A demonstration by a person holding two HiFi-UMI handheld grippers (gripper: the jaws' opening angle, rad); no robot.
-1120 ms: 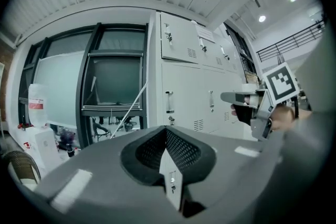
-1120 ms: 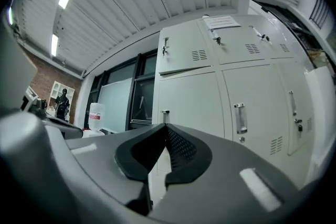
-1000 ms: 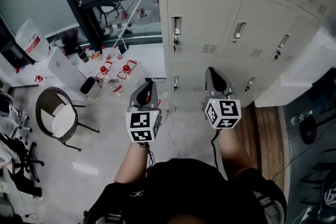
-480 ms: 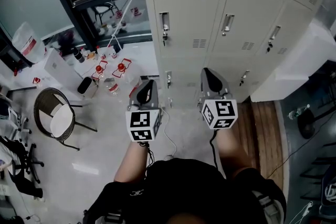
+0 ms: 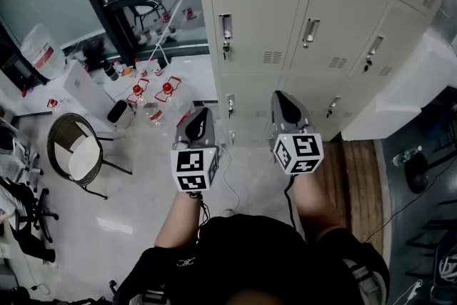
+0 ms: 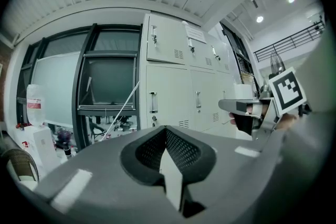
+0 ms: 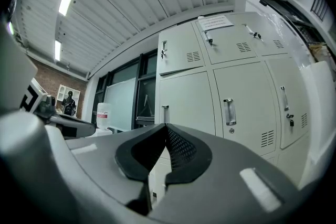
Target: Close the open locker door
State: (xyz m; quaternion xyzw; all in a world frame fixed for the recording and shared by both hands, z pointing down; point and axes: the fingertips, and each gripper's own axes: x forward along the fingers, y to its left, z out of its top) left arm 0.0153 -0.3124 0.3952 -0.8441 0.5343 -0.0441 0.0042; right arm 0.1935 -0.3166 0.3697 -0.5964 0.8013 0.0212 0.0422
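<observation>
A bank of pale grey lockers [image 5: 285, 32] stands ahead of me, its front doors closed with upright handles. At the right a pale door panel [image 5: 403, 93] juts out from the bank toward me; it also shows at the right edge of the right gripper view as the door panel [image 7: 323, 113]. My left gripper [image 5: 202, 111] and right gripper [image 5: 280, 96] are held side by side in the air, short of the lockers, both shut and empty. The open panel lies to the right of the right gripper, apart from it.
A round chair [image 5: 75, 157] stands at the left. Red-capped bottles [image 5: 166, 89] and a white canister [image 5: 43, 53] sit on the floor by the dark window frame [image 5: 100, 3]. A cable [image 5: 228, 189] trails on the floor; a wooden strip [image 5: 360, 189] runs at the right.
The head view has shifted a little, so the lockers sit slightly further left than a second ago. Both grippers stay shut, in nearly the same places.
</observation>
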